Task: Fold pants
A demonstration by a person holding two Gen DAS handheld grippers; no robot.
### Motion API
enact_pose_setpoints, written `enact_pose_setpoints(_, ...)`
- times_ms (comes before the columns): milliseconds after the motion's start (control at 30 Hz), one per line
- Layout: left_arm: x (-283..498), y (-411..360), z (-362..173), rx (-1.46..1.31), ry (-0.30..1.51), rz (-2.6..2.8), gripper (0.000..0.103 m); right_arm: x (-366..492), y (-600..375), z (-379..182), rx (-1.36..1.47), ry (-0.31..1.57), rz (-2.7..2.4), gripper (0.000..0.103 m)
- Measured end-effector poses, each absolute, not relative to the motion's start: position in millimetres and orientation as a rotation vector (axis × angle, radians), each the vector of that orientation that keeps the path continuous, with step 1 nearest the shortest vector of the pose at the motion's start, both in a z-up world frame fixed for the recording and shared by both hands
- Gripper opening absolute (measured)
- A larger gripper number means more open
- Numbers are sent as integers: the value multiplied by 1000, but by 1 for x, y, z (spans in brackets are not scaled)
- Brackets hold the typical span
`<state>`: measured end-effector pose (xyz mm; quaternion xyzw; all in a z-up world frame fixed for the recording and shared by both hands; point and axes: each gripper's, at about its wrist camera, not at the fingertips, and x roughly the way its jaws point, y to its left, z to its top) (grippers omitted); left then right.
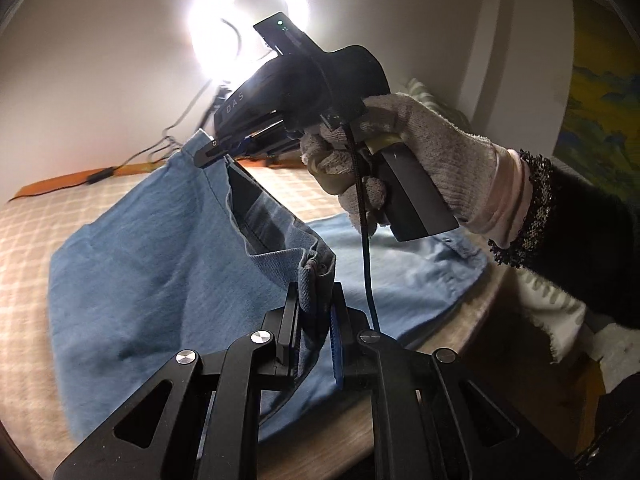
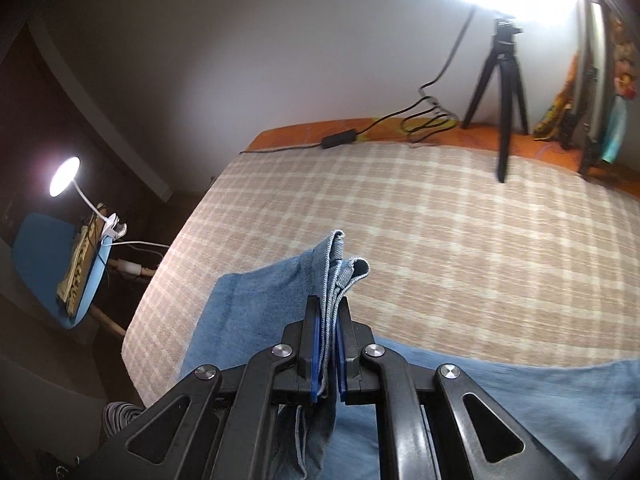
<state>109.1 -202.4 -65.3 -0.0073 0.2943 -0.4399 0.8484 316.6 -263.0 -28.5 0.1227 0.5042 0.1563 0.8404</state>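
Left gripper point(image 1: 314, 312) clamped on pants point(image 1: 160, 264) hem, right gripper point(image 2: 330, 340) clamped on other hem corner, both lifted above checked bed cover point(image 2: 440, 248), gloved hand point(image 1: 400, 152) holding right gripper

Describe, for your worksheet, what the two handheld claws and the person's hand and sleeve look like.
Both are black metal: the left claw and right claw have angular linkage arms with silver round rivets and blue ribbed pads. The right one's body bears pale letters "DAS", a small green light and a black cable. The hand wears a whitish knitted glove, then a black sleeve with a sparkly cuff.
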Motion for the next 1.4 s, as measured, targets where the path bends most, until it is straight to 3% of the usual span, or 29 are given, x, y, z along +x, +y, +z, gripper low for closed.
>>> enact_pose_setpoints(1400,62,-420,-48,118,571,-1389,11,188,-556,12,219,1047,-115,4)
